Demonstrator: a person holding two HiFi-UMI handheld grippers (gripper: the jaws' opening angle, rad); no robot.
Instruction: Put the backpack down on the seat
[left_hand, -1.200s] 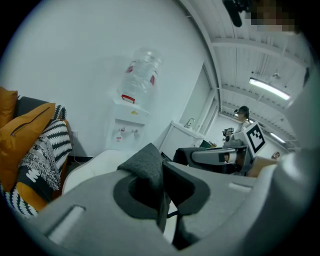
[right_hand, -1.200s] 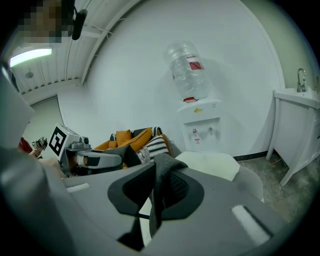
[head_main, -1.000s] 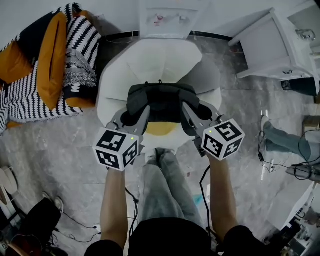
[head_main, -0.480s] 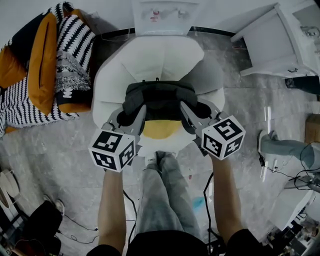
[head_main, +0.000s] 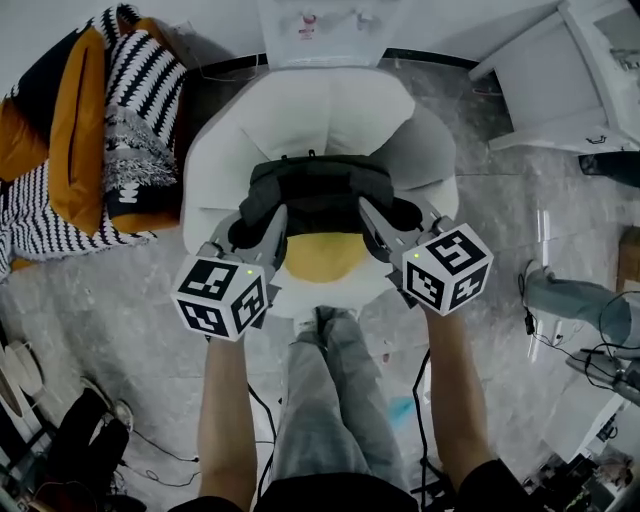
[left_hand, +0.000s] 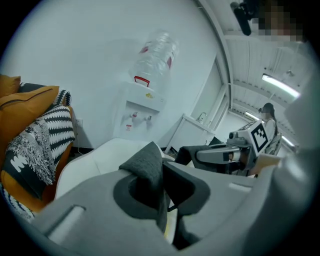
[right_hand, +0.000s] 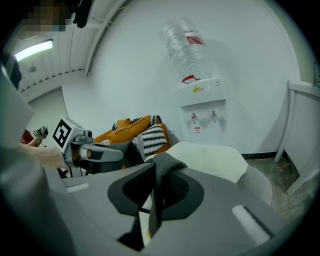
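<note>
Left gripper and right gripper each pinch the backpack, one at either end: in each gripper view the two jaws are closed on a raised fold of dark grey fabric that fills the narrow gap between the pads. Largest in the scene is the seat, a white, rounded shell chair whose back is on the side away from the person and whose front edge is nearest the person's legs. Left of the seat, on the grey marbled floor, lies a heap of orange and black-and-white striped cushions. Right of the seat, and well apart from it, stands a white cabinet. The backpack is over the front half of the seat, its long axis running side to side across the seat from one gripper to the other, level rather than tipped. Its dark grey bulk is turned toward the seat's back, and a yellow part faces the seat's front edge. Whether its underside touches the seat cannot be told from the head view. Behind the seat's back, against the wall, is a white water dispenser, topped by an upturned clear bottle
</note>
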